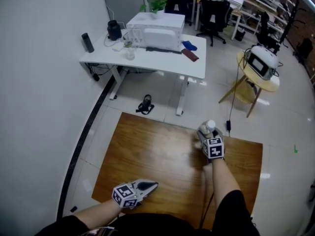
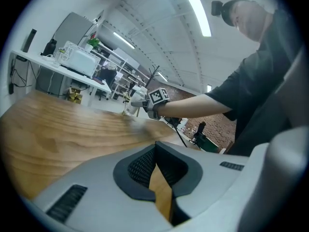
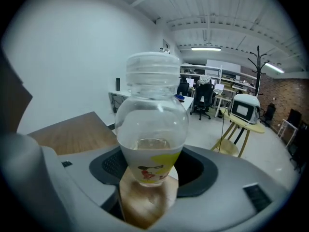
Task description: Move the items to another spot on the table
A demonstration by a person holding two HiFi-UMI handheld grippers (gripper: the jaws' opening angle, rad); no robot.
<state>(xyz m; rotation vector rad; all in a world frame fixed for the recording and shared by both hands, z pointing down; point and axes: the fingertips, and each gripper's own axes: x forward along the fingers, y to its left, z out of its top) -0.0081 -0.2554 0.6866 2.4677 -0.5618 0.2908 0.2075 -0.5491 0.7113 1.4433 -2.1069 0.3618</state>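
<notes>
One item shows on the bench (image 1: 147, 146): a small clear bottle (image 3: 152, 129), upright at the bench's far right corner.

- Right tool (image 1: 206, 134): reaches along the bench's right side. The bottle's lower body sits between its pads, which look pressed to both sides in a pinch low on the label. Whether the base is clear of the wood, cannot tell.
- Left tool (image 1: 150, 186): over the bench's near edge, left of middle, jaws pressed together on nothing.
- Key relation: the bottle is dead ahead inside the right tool, its long axis vertical. The right hand is far nearer. Likely next step: lift and carry toward bare wood at bench middle, keeping the bottle plumb.
- Views: the head view fixes the bottle's corner position. Only the right tool view shows the cap, the yellow-marked label and the little liquid inside. The left tool view shows the right tool small, far across the bench.
</notes>
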